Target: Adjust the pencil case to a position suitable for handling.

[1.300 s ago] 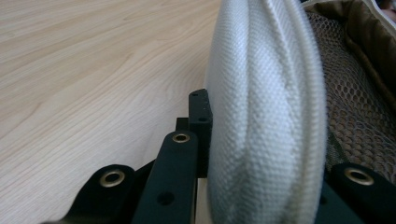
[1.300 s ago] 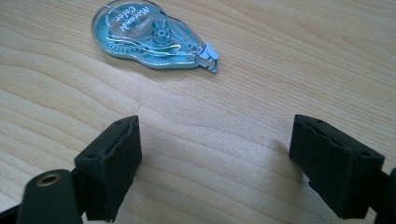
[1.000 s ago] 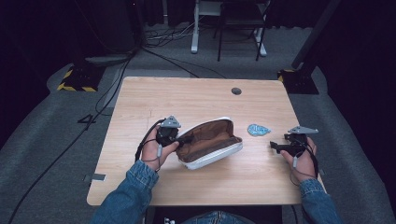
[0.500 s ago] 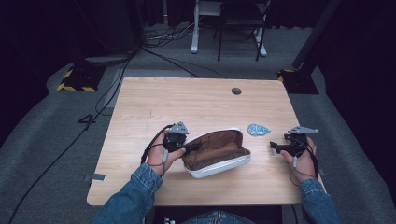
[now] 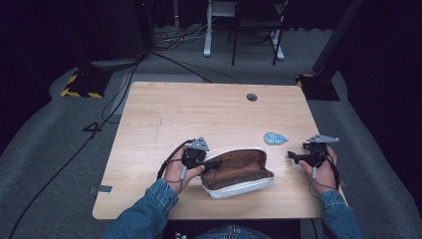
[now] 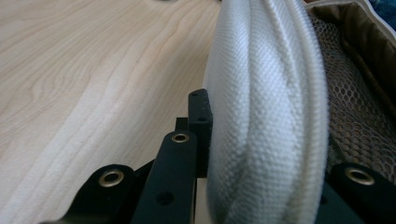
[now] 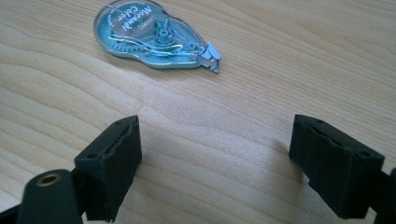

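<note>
Currently my left gripper [image 5: 211, 166] is clamped on the rim of the soft white fabric pouch with brown mesh lining [image 5: 238, 172], lying open at the wooden table's [image 5: 199, 114] near-centre. Limp and light, I judge; the piped edge grips best. My right gripper [image 5: 294, 157] rests wide, empty, near the blue-green plastic tape dispenser [image 7: 156, 35].

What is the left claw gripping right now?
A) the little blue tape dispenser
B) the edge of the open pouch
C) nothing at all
B: the left claw is clamped on the white fabric rim of the open pouch, seen pinched between its jaws in the left gripper view.
</note>
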Available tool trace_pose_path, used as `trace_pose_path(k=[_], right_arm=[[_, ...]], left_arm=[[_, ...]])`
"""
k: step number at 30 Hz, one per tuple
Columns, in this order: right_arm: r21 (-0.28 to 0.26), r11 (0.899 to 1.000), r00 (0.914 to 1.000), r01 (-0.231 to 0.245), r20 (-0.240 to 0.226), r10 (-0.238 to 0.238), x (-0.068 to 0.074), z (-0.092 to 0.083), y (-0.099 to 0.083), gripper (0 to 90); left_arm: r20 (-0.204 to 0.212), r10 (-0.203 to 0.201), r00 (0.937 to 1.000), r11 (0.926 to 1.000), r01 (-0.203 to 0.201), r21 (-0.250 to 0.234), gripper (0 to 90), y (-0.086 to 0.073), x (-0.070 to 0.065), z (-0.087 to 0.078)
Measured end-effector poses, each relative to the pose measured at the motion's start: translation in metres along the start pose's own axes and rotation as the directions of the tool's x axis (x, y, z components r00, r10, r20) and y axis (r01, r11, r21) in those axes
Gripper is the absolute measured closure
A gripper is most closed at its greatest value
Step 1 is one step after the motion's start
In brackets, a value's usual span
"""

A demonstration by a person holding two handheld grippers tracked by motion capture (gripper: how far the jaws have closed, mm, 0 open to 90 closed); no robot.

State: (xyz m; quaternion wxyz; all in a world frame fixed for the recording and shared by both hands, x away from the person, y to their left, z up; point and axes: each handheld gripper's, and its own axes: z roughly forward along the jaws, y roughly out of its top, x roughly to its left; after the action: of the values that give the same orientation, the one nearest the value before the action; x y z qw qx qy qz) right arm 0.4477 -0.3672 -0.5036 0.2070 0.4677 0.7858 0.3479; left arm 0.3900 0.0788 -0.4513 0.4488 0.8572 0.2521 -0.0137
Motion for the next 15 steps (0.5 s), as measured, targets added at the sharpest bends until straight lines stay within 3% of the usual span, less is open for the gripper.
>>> trace_pose_path(k=[8, 13, 15], right_arm=[[0.000, 1.000, 1.0000, 0.000, 0.000, 0.000, 0.0000, 0.0000, 0.0000, 17.0], [0.000, 1.000, 1.0000, 0.000, -0.001, 0.000, 0.0001, 0.0000, 0.0000, 17.0], [0.000, 1.000, 1.0000, 0.001, -0.002, -0.001, 0.0001, 0.0000, 0.0000, 17.0]], left_arm=[[0.006, -0.010, 0.9999, 0.9993, 0.010, 0.035, 83.5, -0.0057, 0.0001, 0.0099], [-0.023, -0.014, 0.9996, 0.9978, 0.016, 0.065, 82.3, -0.0083, 0.0019, 0.0111], [-0.052, -0.007, 0.9986, 0.9957, 0.012, 0.092, 81.7, -0.0096, 0.0027, 0.0110]])
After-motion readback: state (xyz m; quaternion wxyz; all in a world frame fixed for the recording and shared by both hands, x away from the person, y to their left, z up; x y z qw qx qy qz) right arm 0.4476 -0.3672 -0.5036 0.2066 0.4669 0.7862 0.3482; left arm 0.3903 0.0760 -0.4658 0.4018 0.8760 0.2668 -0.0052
